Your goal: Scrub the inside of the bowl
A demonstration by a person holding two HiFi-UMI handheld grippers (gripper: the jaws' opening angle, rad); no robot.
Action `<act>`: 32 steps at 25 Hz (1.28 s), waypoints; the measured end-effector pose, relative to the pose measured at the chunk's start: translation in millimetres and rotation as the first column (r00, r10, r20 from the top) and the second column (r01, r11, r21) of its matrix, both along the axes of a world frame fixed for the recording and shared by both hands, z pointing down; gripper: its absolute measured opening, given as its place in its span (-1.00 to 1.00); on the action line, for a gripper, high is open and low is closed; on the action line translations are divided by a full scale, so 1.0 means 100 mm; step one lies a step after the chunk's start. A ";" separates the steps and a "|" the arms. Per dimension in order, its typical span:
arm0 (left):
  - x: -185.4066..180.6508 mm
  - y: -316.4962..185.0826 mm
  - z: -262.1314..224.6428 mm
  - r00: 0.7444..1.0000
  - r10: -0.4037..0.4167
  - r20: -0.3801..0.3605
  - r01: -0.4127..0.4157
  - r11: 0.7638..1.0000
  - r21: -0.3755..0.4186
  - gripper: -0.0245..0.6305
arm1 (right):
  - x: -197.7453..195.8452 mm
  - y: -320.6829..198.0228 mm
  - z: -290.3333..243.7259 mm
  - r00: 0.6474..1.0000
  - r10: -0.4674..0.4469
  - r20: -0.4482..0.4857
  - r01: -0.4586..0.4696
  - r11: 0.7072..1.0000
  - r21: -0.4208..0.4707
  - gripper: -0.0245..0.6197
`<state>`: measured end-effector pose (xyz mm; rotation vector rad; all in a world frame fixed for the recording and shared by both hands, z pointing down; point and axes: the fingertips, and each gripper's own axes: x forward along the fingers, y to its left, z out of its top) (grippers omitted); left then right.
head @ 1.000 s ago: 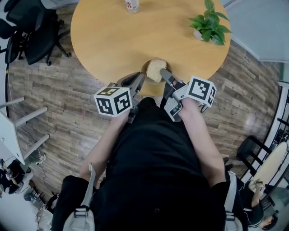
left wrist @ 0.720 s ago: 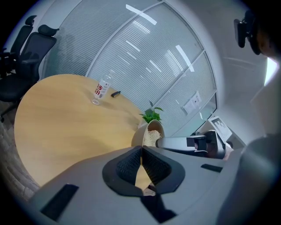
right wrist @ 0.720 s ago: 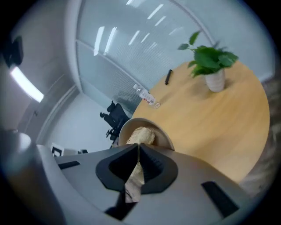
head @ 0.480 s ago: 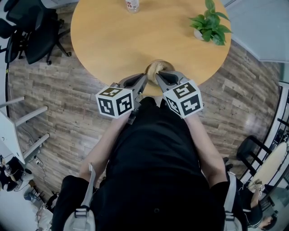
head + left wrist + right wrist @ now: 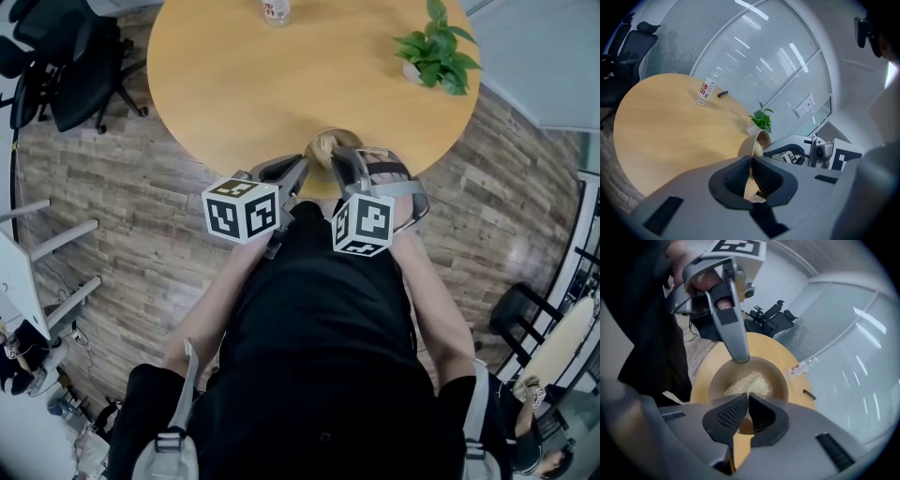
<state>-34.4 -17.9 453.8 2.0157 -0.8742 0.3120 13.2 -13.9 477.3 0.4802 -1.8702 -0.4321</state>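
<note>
- Your left gripper (image 5: 750,161): fingers clamped on the rim of the bowl (image 5: 778,380).
- Bowl sits on the bench (image 5: 281,75) (near edge, just before you).
- Your right gripper (image 5: 747,398): fingers shut on the scrub pad (image 5: 749,380), inside the bowl.

Potted plant (image 5: 434,47), bottle (image 5: 274,11), office chair (image 5: 70,80)

I can read nothing: the red label (image 5: 707,87) on the bottle (image 5: 702,95), well beyond my left gripper (image 5: 750,160), is too small.

Round table (image 5: 281,84): bowl (image 5: 322,142), bottle (image 5: 274,9), plant (image 5: 436,49).
</note>
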 end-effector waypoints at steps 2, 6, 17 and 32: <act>0.01 0.02 0.01 1.000 0.006 0.001 -0.006 1.000 -0.010 -0.86 | 0.04 -0.04 0.00 0.998 -0.030 -0.063 0.034 0.997 0.063 -0.85; 0.01 0.06 0.03 1.000 0.002 -0.006 -0.002 0.999 -0.032 -0.85 | 0.06 -0.11 -0.08 0.992 -0.057 -0.109 0.074 0.984 0.161 -0.85; 0.02 0.05 -0.05 1.000 -0.014 -0.027 0.015 1.000 0.014 -0.85 | 0.09 -0.13 -0.07 0.988 0.115 0.105 -0.120 0.992 0.048 -0.85; -0.01 0.01 -0.15 1.000 -0.029 0.000 0.028 0.995 0.097 -0.85 | 0.03 0.02 0.00 0.190 0.954 0.231 -0.141 0.259 -0.956 -0.85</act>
